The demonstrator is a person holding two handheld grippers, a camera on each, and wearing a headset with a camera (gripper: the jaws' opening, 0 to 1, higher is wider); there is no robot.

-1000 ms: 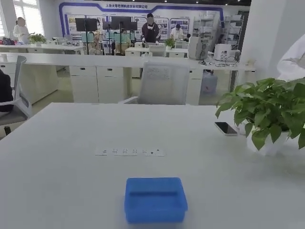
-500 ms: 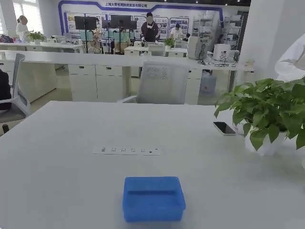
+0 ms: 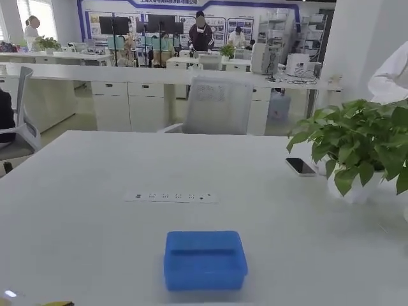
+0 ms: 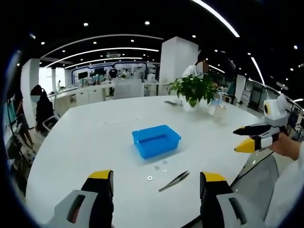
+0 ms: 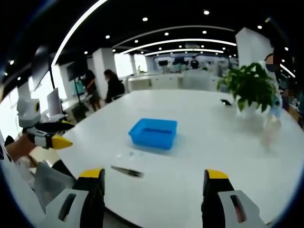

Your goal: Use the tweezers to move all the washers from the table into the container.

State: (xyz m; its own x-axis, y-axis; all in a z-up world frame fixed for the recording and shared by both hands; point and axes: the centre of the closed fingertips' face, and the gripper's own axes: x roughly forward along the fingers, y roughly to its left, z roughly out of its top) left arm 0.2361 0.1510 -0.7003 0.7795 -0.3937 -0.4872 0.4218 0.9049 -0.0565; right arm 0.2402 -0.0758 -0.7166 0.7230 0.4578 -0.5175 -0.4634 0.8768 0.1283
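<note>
The blue container [image 3: 205, 260] [image 4: 156, 140] [image 5: 153, 132] stands open-topped near the table's front edge. Metal tweezers [image 4: 174, 180] [image 5: 126, 171] lie flat on the table in front of it. Several small washers [image 4: 150, 178] are scattered between the tweezers and the container; in the right gripper view they are only faint specks [image 5: 130, 154]. My left gripper [image 4: 156, 175] hovers open off the table's edge, holding nothing. My right gripper [image 5: 154, 174] is open and bare too. Each shows in the other's view, the left gripper [image 5: 47, 135] and the right gripper [image 4: 259, 137], both clear of the table.
A potted plant [image 3: 357, 146] and a phone [image 3: 301, 167] sit at the table's right. A socket strip [image 3: 171, 197] is set into the table behind the container. An office chair [image 3: 217, 105] stands at the far side. People are at desks beyond.
The head camera has tilted slightly, so the picture has shifted. A sliver of yellow has come in at the bottom left edge. Nothing on the table has moved.
</note>
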